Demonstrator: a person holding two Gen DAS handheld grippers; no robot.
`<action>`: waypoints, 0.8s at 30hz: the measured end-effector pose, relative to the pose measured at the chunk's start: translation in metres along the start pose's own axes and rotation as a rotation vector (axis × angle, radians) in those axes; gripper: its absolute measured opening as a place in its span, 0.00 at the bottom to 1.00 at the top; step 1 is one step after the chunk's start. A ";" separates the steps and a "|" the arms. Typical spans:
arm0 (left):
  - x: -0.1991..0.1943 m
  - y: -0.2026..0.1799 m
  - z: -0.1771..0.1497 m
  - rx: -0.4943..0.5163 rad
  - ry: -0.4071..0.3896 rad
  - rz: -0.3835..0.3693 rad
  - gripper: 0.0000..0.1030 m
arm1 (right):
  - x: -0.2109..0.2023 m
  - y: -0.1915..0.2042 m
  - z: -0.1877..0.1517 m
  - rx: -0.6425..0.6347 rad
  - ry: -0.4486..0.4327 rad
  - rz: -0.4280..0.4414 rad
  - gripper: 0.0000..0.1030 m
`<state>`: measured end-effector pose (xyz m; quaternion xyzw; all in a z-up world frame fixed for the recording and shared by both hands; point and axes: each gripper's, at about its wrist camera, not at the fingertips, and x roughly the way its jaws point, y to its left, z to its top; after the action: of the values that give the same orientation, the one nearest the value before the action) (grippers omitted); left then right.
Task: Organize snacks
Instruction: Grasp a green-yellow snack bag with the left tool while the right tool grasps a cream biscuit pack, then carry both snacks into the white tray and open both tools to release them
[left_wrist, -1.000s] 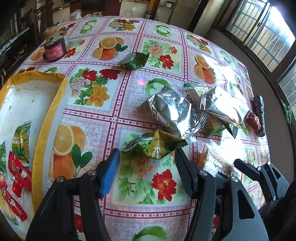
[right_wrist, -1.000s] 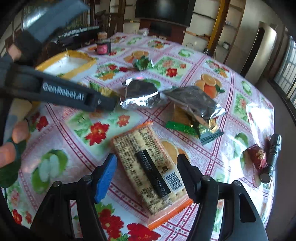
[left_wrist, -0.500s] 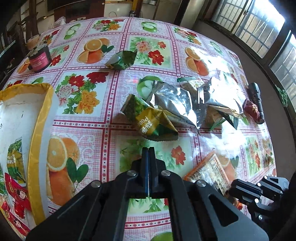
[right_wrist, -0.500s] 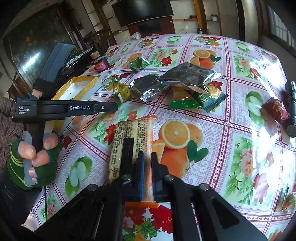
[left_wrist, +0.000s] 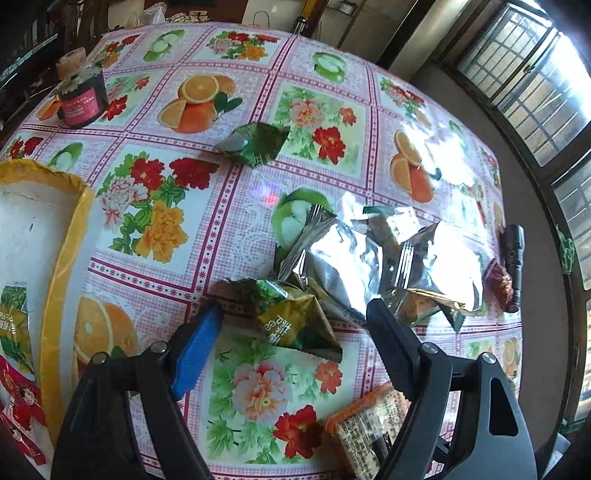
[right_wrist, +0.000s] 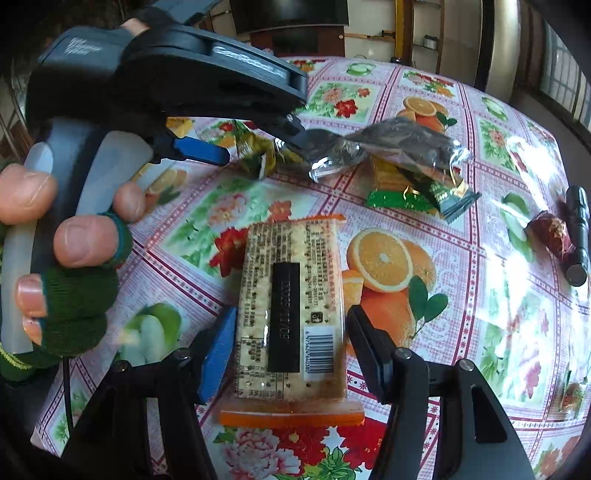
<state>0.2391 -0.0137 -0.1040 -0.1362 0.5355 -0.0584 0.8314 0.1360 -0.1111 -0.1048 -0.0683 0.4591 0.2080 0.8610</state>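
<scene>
My left gripper (left_wrist: 291, 309) points down at a green-gold pea snack packet (left_wrist: 295, 317) on the flowered tablecloth. Its jaws are opening, and the packet lies between them with the pads clear of it. From the right wrist view, the left gripper (right_wrist: 264, 149) hovers over that packet (right_wrist: 255, 157), held by a hand in a green fingerless glove (right_wrist: 77, 291). My right gripper (right_wrist: 291, 315) straddles a long cracker packet (right_wrist: 291, 291) with orange ends. Its jaws are opening too, and the black finger stands off the packet's edge.
A yellow-rimmed box (left_wrist: 62, 258) with snacks inside stands at the left. Two silver packets (left_wrist: 340, 258) and a green one (left_wrist: 255, 144) lie mid-table. A dark jar (left_wrist: 83, 101) is far left. A black flashlight (left_wrist: 513, 262) and a red sweet (left_wrist: 498, 284) lie at the right edge.
Both grippers stood open a second ago, snapped shut on nothing half a second ago, and are open again. The left one has slid up to the pea packet.
</scene>
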 end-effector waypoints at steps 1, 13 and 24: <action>0.003 0.000 -0.002 0.003 -0.001 0.008 0.77 | 0.000 0.000 -0.001 -0.004 0.002 -0.003 0.55; -0.035 0.032 -0.045 0.085 -0.060 0.006 0.29 | -0.021 -0.010 -0.016 0.113 -0.059 0.109 0.51; -0.126 0.037 -0.116 0.179 -0.199 0.127 0.29 | -0.053 0.010 -0.027 0.193 -0.133 0.217 0.51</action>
<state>0.0796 0.0332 -0.0499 -0.0327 0.4505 -0.0396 0.8913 0.0849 -0.1260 -0.0764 0.0787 0.4237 0.2586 0.8645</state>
